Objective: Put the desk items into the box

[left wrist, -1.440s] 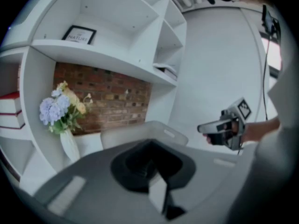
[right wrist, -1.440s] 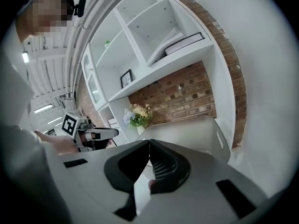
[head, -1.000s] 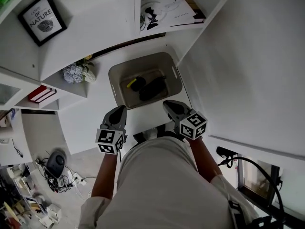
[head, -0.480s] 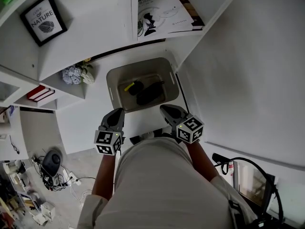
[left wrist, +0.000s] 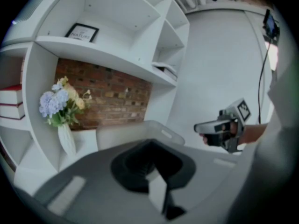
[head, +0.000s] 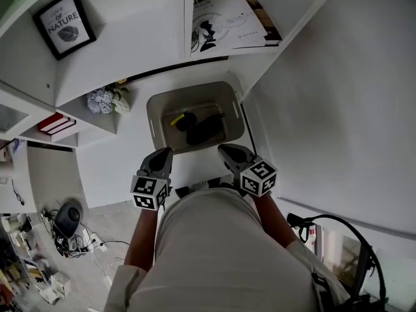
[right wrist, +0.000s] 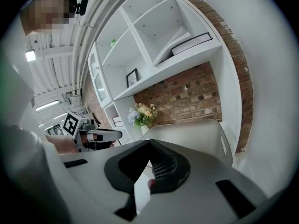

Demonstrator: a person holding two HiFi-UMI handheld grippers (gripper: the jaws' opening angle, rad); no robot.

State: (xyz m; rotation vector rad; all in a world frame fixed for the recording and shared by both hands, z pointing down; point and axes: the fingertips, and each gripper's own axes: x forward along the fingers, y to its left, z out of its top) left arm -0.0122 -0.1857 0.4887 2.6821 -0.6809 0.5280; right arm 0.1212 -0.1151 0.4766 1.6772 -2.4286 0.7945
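Note:
The beige box (head: 156,109) stands on the white desk against the shelf unit. Inside it lie a black item (head: 205,130) and a smaller dark item with a yellow part (head: 177,117). My left gripper (head: 162,153) hovers short of the box's near left corner, and my right gripper (head: 227,149) short of its near right corner. Both are close to my body, shut and holding nothing. In the left gripper view the box rim (left wrist: 154,127) shows beyond the left gripper's (left wrist: 150,141) closed jaws. The right gripper (right wrist: 150,143) points at the box wall (right wrist: 196,134).
A vase of flowers (head: 104,99) stands on the desk left of the box. Shelves above hold a framed print (head: 64,23), red books (head: 55,125) and a magazine (head: 224,15). A white wall runs along the right. Cables and gear (head: 65,220) lie on the floor at left.
Both grippers have drawn back a little toward my body and stayed shut. The box and what lies in it have not moved.

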